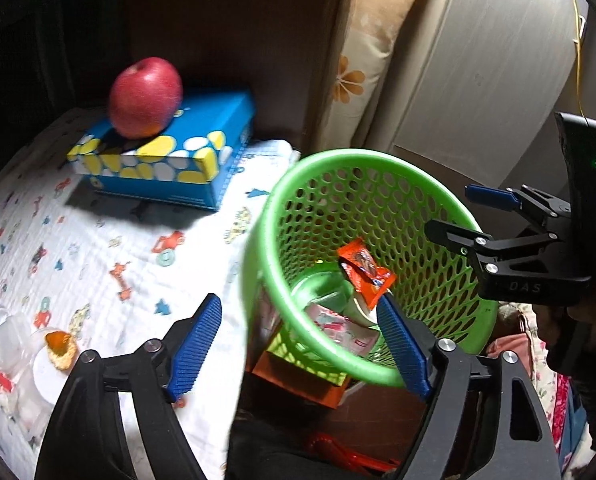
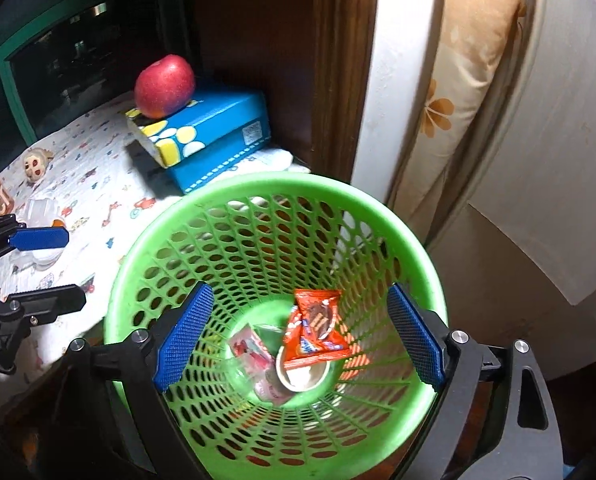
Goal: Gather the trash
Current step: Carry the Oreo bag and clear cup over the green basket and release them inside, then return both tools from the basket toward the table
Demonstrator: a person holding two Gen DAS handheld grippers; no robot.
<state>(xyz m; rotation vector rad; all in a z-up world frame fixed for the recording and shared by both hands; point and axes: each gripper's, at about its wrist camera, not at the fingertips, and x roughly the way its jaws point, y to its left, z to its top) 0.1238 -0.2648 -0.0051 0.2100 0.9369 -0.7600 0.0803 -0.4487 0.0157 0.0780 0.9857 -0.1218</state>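
A green mesh waste basket [image 2: 282,190] stands beside the table; it also shows in the left wrist view [image 1: 377,158]. Inside lie an orange snack wrapper [image 2: 315,330], a pink wrapper [image 2: 250,346] and a paper cup [image 2: 301,376]. The orange wrapper [image 1: 363,274] also shows in the left wrist view. My right gripper [image 2: 301,336] is open and empty above the basket's mouth. My left gripper [image 1: 301,348] is open and empty at the table edge, next to the basket. A clear plastic cup with orange residue [image 1: 58,346] lies on the tablecloth at lower left.
A red apple [image 1: 146,98] sits on a blue tissue box [image 1: 170,152] at the back of the patterned tablecloth [image 1: 118,240]. A small doll head [image 2: 36,164] lies at the table's far left. A floral cushion [image 2: 465,92] and a white wall stand behind the basket.
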